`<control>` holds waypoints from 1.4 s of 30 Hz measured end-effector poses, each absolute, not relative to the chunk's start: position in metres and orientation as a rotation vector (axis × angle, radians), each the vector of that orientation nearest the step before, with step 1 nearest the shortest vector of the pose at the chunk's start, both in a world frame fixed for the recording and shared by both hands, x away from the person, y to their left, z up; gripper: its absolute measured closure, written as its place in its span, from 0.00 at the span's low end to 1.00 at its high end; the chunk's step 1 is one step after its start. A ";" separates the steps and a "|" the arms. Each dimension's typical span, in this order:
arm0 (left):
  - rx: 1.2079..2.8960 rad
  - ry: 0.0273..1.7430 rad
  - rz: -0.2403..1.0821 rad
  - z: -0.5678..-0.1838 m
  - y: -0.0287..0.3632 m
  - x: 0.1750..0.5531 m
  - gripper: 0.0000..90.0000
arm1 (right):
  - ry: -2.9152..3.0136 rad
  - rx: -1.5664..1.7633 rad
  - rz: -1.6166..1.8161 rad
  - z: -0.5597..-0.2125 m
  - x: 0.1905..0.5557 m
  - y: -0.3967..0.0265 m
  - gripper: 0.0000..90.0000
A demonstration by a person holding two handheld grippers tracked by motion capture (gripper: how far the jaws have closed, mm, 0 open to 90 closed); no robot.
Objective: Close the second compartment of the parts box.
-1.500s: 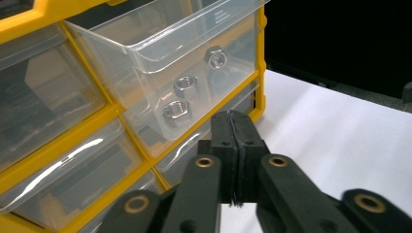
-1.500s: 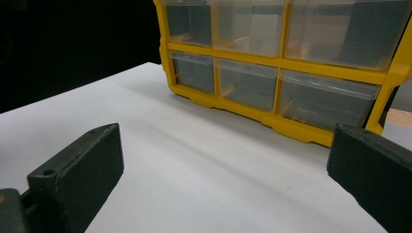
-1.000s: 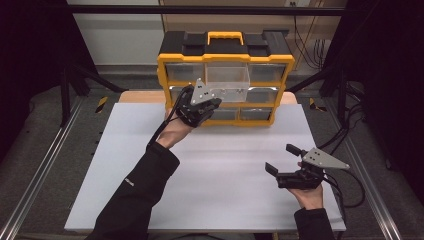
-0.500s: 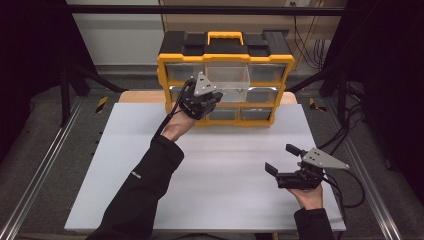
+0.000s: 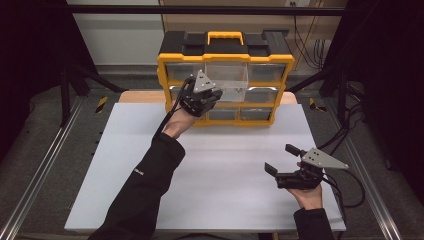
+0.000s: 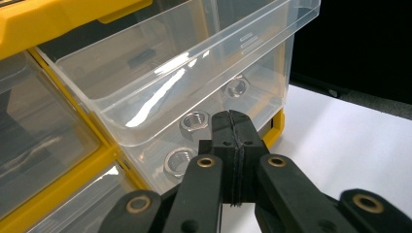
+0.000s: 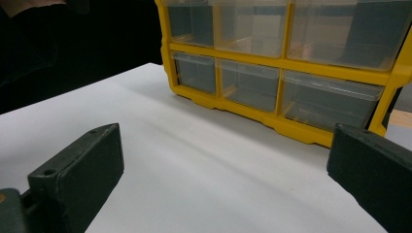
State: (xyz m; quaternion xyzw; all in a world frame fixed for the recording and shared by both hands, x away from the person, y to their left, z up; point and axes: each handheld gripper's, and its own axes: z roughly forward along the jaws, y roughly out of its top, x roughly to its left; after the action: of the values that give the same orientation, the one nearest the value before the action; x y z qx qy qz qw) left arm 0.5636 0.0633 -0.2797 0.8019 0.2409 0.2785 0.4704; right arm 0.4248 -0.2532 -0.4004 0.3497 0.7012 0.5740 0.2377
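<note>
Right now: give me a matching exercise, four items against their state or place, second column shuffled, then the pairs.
Items
1. left claw
2. right claw
3. clear drawer
4. hex nuts

States or places
A. pulled out of the yellow organizer
B. jaws pressed together, nothing between them
C. seen through the clear plastic, beneath the pulled-out drawer
D. jaws wide apart over the white table

Pairs: 1-B, 2-D, 3-A, 4-C
</note>
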 end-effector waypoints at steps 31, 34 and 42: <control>1.934 0.564 0.715 -0.274 0.043 0.576 0.99 | 1.924 0.959 1.576 -0.401 0.426 -0.253 0.00; 1.930 0.584 0.717 -0.274 0.044 0.580 0.99 | 1.917 0.940 1.579 -0.401 0.426 -0.254 0.00; 1.941 0.607 0.736 -0.273 0.047 0.591 0.99 | 1.922 0.933 1.568 -0.401 0.427 -0.254 0.00</control>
State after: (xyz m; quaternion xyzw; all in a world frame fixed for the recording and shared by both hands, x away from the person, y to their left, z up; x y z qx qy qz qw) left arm 0.5905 0.0469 -0.2728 0.7921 0.2476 0.3004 0.4702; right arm 0.4267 -0.2543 -0.4014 0.3415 0.7034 0.5739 0.2433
